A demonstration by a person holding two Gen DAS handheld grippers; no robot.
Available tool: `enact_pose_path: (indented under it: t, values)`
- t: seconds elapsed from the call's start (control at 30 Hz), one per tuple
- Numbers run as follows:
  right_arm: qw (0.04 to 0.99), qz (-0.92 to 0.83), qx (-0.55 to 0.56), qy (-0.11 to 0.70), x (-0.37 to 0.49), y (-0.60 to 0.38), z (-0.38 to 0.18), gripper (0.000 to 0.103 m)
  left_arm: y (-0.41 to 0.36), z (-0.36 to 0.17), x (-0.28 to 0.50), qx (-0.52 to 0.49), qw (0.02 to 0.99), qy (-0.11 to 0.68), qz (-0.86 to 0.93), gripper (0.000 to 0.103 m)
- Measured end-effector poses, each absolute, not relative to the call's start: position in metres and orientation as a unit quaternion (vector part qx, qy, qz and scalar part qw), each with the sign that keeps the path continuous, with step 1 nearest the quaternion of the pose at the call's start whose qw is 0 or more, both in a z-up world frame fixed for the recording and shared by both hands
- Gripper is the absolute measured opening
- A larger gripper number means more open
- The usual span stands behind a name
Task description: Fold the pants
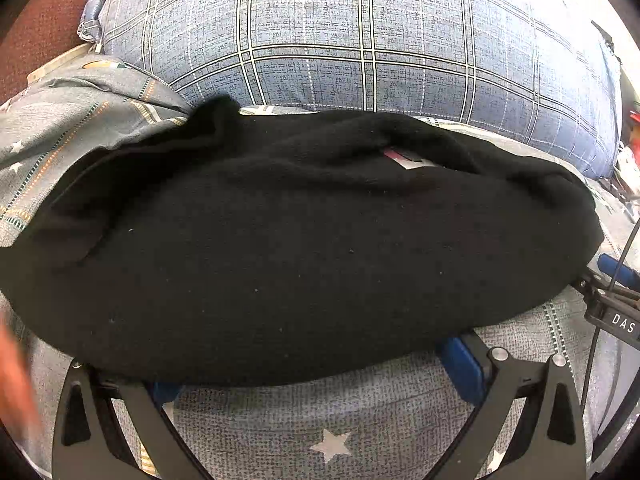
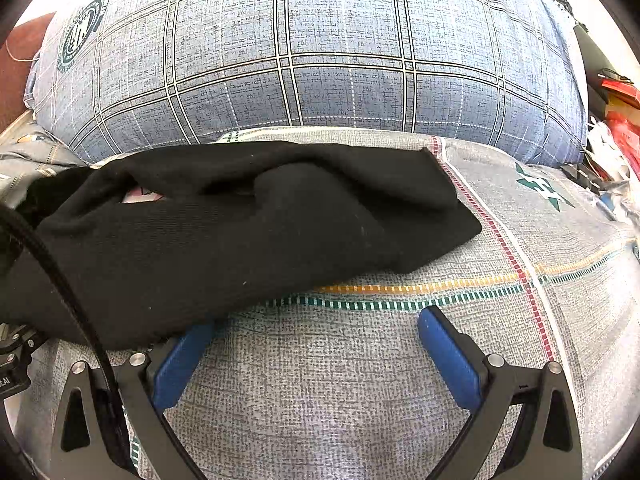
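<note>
— On which surface do the folded black knit pants (image 1: 296,240) lie?
— On grey star-printed bedsheet (image 2: 320,380), before blue checked pillow (image 2: 320,48). Left gripper (image 1: 320,364) and right gripper (image 2: 320,340) have jaws spread, holding nothing.

A big blue-grey checked pillow (image 2: 304,56) fills the back of both views, with a round dark-green badge (image 2: 82,30) printed near its left end. In front of it lies a grey bedsheet (image 2: 360,380) with a woven texture, white stars (image 1: 331,444), and crossing stripes: an orange one (image 2: 420,289), a green dashed one (image 2: 400,304) just beside it, and a red dashed one (image 2: 516,264) running across them. A green star-like mark (image 2: 544,192) sits near the sheet's right side. Red and white clutter (image 2: 616,128) is piled at the far right edge. A reddish-brown surface (image 1: 44,24) shows past the pillow's left end.
</note>
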State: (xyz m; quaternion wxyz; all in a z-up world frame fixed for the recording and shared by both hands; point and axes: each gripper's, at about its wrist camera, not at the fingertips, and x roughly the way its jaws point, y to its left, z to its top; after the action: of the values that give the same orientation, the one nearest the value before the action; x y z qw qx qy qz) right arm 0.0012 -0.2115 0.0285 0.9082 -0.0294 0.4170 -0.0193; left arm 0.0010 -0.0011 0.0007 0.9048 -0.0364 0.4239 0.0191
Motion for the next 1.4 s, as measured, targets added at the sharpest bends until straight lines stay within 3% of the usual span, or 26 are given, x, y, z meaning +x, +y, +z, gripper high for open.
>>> enact_pose_path:
  t: [0.53, 0.9, 1.4]
  values:
    - [0.9, -0.021, -0.03, 0.435, 0.001, -0.209, 0.033, 0.103, -0.001, 0.008, -0.01, -0.034, 0.89, 0.454, 0.007, 0.103]
    - [0.905, 0.016, 0.08, 0.417, -0.062, -0.226, 0.064, 0.103, 0.006, 0.05, -0.064, -0.054, 0.913, 0.405, 0.015, 0.103]
    - [0.911, 0.032, 0.08, 0.403, -0.086, -0.222, 0.082, 0.103, 0.001, 0.063, -0.078, -0.04, 0.922, 0.384, 0.026, 0.103]
